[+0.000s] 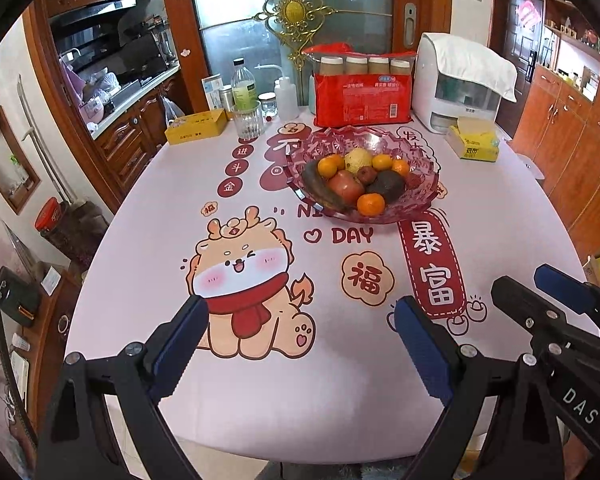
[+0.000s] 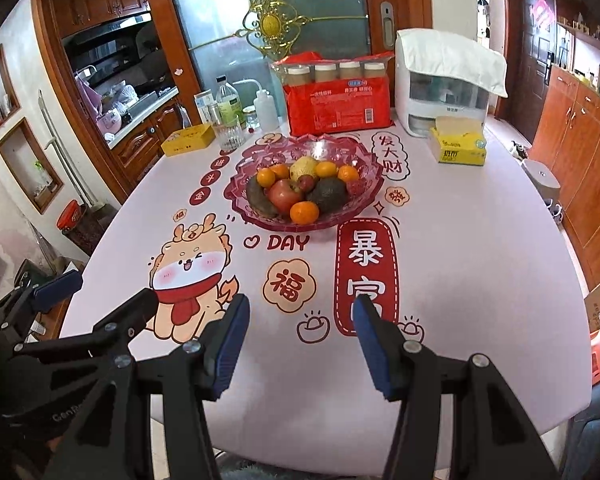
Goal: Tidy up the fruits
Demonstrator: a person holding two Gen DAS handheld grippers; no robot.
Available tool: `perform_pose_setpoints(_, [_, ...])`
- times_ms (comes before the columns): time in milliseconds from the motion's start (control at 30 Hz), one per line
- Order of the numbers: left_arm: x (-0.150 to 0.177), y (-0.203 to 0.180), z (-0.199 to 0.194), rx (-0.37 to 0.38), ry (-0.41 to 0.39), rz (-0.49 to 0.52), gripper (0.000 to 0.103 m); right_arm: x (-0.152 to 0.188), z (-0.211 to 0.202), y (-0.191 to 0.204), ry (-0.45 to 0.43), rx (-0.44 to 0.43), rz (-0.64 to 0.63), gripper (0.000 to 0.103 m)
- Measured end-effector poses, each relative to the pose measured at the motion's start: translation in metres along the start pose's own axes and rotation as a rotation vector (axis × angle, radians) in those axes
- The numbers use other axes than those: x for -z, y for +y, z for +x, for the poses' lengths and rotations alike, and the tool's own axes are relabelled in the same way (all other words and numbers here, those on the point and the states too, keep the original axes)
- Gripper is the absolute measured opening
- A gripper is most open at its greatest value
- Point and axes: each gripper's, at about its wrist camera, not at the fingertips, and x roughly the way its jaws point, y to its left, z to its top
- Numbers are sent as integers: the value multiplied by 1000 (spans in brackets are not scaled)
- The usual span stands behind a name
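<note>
The fruit bowl (image 1: 362, 176) (image 2: 308, 184) sits at frame centre, well beyond both grippers, holding oranges, an apple (image 2: 286, 196), an avocado (image 2: 327, 194) and a darkened banana (image 1: 322, 192). Left gripper (image 1: 300, 332) and right gripper (image 2: 300, 328) hover at lower frame, jaws wide, empty. Bare tablecloth (image 1: 340, 380) lies between. A red package (image 2: 338, 108) stands behind the bowl.

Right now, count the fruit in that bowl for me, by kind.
In the bowl:
Oranges: 5
Apple: 1
Avocado: 1
Banana, darkened: 1
Pear: 1
Small red fruits: 2
Total: 11 visible; more may be hidden underneath.
</note>
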Motion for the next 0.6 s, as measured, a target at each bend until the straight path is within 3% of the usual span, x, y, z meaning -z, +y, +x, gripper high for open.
perform_pose_setpoints(600, [-3,-3,-3,0,0,4,93,-1,-4,-2,-11,3,0,55])
